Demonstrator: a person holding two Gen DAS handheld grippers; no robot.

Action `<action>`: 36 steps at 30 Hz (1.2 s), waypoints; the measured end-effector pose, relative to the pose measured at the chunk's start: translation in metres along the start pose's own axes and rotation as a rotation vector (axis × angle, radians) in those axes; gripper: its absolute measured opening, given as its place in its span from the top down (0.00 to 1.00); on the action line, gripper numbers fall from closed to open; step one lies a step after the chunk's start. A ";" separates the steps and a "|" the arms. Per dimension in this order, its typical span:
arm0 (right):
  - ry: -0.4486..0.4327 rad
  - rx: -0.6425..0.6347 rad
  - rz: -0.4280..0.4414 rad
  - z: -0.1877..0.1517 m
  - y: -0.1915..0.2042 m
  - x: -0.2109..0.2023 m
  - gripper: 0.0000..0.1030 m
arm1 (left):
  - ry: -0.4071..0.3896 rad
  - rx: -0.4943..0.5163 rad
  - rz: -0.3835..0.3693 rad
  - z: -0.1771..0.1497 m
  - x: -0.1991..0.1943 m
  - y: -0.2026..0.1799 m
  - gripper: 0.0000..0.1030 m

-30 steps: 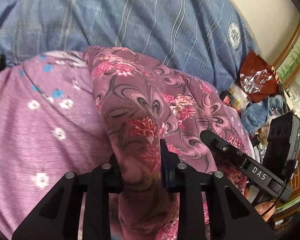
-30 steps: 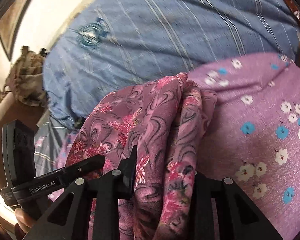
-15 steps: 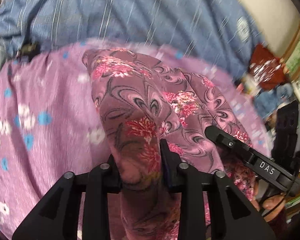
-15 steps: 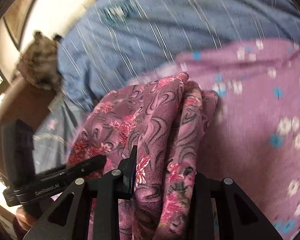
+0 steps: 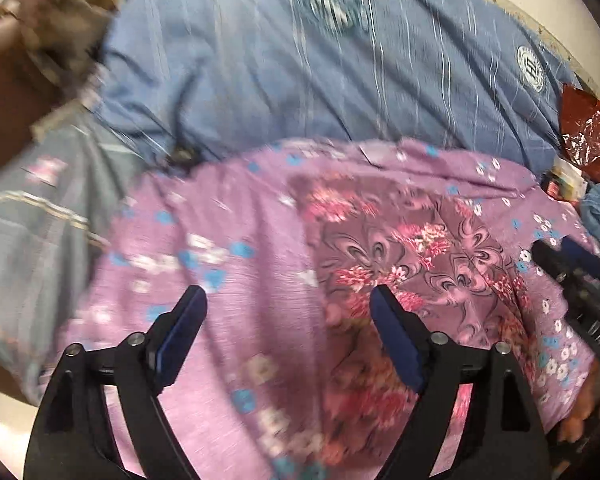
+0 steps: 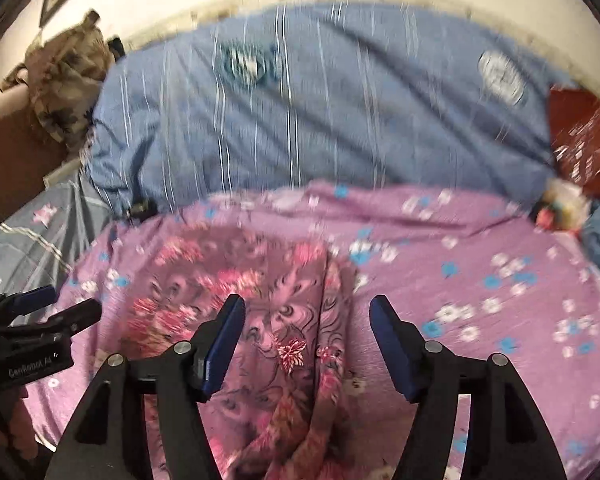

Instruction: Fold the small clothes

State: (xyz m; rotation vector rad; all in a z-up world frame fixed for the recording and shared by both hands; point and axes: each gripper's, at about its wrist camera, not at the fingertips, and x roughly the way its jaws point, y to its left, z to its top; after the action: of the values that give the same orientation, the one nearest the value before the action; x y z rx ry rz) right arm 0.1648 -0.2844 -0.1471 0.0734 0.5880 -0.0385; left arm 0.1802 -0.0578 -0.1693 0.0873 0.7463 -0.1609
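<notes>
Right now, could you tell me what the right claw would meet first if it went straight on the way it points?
Most likely the floral garment, which lies between the open right claw and the lilac cloth beneath; depth is unclear in the blur.

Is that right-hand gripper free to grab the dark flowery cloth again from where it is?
Probably yes. The right gripper has just been opening its jaws, and the flowery cloth lies loose on the purple sheet right below and between them, with nothing covering it.

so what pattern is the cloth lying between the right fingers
Mauve with dark swirls and pink-red flowers, clearest in the right wrist view.
</notes>
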 end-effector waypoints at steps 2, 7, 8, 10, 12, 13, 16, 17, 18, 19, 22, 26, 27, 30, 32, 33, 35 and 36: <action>-0.013 -0.001 -0.003 0.004 0.005 -0.021 0.35 | -0.030 0.007 0.035 -0.002 -0.025 0.004 0.17; -0.047 -0.023 0.020 0.010 0.028 -0.068 0.35 | -0.117 0.017 0.113 -0.003 -0.086 0.017 0.17; -0.049 -0.028 0.022 0.011 0.033 -0.077 0.35 | -0.137 0.017 0.124 -0.003 -0.097 0.019 0.16; -0.049 -0.036 0.022 0.011 0.040 -0.092 0.35 | -0.173 0.012 0.139 -0.005 -0.120 0.023 0.13; -0.050 -0.037 0.021 0.011 0.045 -0.102 0.35 | -0.209 -0.005 0.146 -0.007 -0.143 0.027 0.10; -0.051 -0.036 0.021 0.010 0.046 -0.109 0.35 | -0.220 -0.012 0.146 -0.007 -0.152 0.029 0.10; -0.052 -0.037 0.029 0.008 0.051 -0.127 0.35 | -0.252 -0.025 0.158 -0.009 -0.174 0.032 0.10; -0.054 -0.039 0.028 0.008 0.052 -0.132 0.35 | -0.261 -0.026 0.164 -0.010 -0.180 0.032 0.09; -0.054 -0.041 0.026 0.008 0.054 -0.137 0.35 | -0.269 -0.027 0.169 -0.010 -0.187 0.032 0.09; -0.054 -0.043 0.024 0.008 0.055 -0.141 0.35 | -0.277 -0.028 0.171 -0.011 -0.193 0.032 0.09; -0.051 -0.060 0.022 0.006 0.059 -0.155 0.35 | -0.300 -0.037 0.170 -0.014 -0.209 0.030 0.07; -0.054 -0.083 0.000 0.003 0.064 -0.169 0.35 | -0.343 -0.026 0.181 -0.020 -0.226 0.025 0.00; -0.060 -0.088 -0.006 0.002 0.064 -0.173 0.35 | -0.359 -0.018 0.187 -0.021 -0.230 0.022 0.00; -0.085 -0.101 -0.031 0.001 0.065 -0.185 0.35 | -0.378 0.007 0.193 -0.024 -0.236 0.016 0.00; -0.101 -0.107 -0.043 0.000 0.064 -0.191 0.35 | -0.369 0.015 0.177 -0.024 -0.236 0.012 0.00; -0.107 -0.108 -0.046 0.000 0.063 -0.193 0.35 | -0.366 0.015 0.170 -0.025 -0.235 0.010 0.00; -0.117 -0.110 -0.043 0.000 0.061 -0.196 0.34 | -0.359 0.020 0.151 -0.024 -0.235 0.007 0.00; -0.119 -0.111 -0.041 0.001 0.061 -0.196 0.34 | -0.353 0.023 0.141 -0.024 -0.233 0.006 0.00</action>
State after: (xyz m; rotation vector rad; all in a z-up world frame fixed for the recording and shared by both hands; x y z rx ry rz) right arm 0.0054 -0.2205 -0.0340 -0.0485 0.4718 -0.0498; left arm -0.0032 -0.0216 -0.0273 0.1292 0.3849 -0.0476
